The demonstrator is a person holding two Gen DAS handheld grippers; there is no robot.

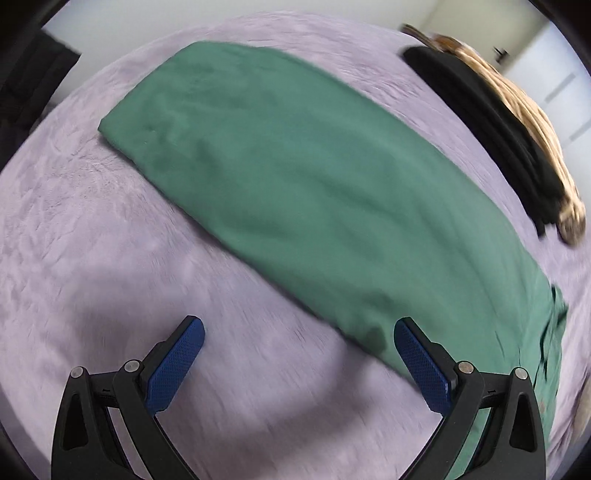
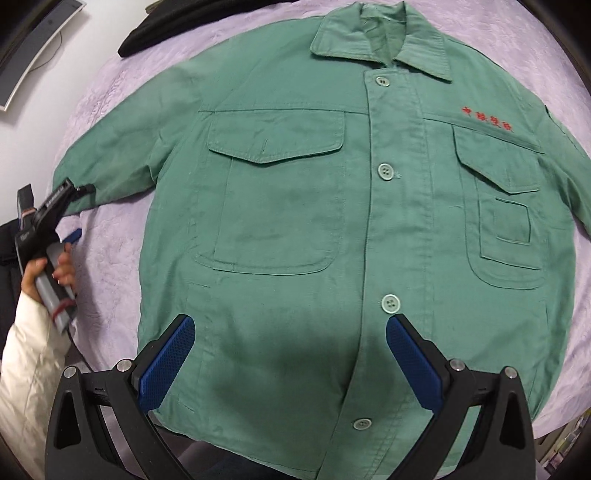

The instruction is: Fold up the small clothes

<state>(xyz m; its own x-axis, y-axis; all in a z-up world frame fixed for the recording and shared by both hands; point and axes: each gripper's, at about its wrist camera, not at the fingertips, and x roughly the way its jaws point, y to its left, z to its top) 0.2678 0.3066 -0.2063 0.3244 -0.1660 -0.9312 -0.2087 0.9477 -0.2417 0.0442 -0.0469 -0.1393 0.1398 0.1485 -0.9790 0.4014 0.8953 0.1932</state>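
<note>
A green button-up jacket (image 2: 295, 221) lies flat and face up on a lilac bedspread (image 2: 110, 258), collar at the far side, sleeves spread. My right gripper (image 2: 290, 325) is open and empty, hovering over the jacket's lower front near its hem. In the left wrist view, one green sleeve (image 1: 295, 177) runs diagonally across the bedspread (image 1: 92, 221). My left gripper (image 1: 299, 328) is open and empty, just in front of the sleeve's near edge. The left gripper also shows in the right wrist view (image 2: 72, 236), held by a hand next to the left sleeve's cuff.
A black garment (image 1: 498, 129) and a tan one (image 1: 524, 110) lie piled at the bed's far right in the left wrist view. The black garment (image 2: 177, 26) lies above the jacket's shoulder in the right wrist view. A monitor (image 2: 33, 62) stands off the bed.
</note>
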